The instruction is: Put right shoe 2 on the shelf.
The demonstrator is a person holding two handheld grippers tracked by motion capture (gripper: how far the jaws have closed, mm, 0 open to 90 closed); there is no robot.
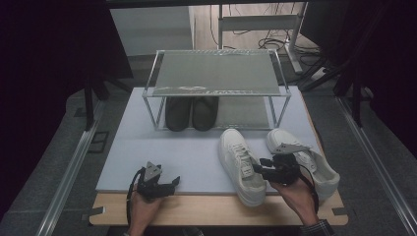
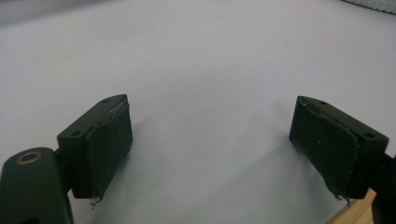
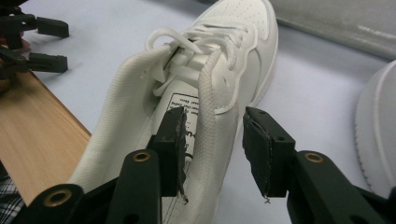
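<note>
White sneaker point(image 1: 242, 164) lay lower centre of the high view on the tabletop point(image 1: 162, 147), its pair point(image 1: 307, 162) to the right, dark shoes point(image 1: 191, 113) under the rack point(image 1: 216, 73). Left tongs point(image 2: 210, 140) view: jaws wide, nothing btwn. Right tongs point(image 3: 212, 149) view: part-open, straddling the sneaker's collar wall w/o pressing it.

Black jaws, brass rivets, plaid cuff point(image 1: 317, 228)

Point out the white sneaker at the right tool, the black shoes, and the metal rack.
White sneaker point(image 3: 233, 60), right gripper view, side panel beside the laces.
Black shoes point(image 1: 191, 112), high view, where the pair meet on the lower shelf.
Metal rack point(image 1: 216, 73), high view, top shelf.
</note>
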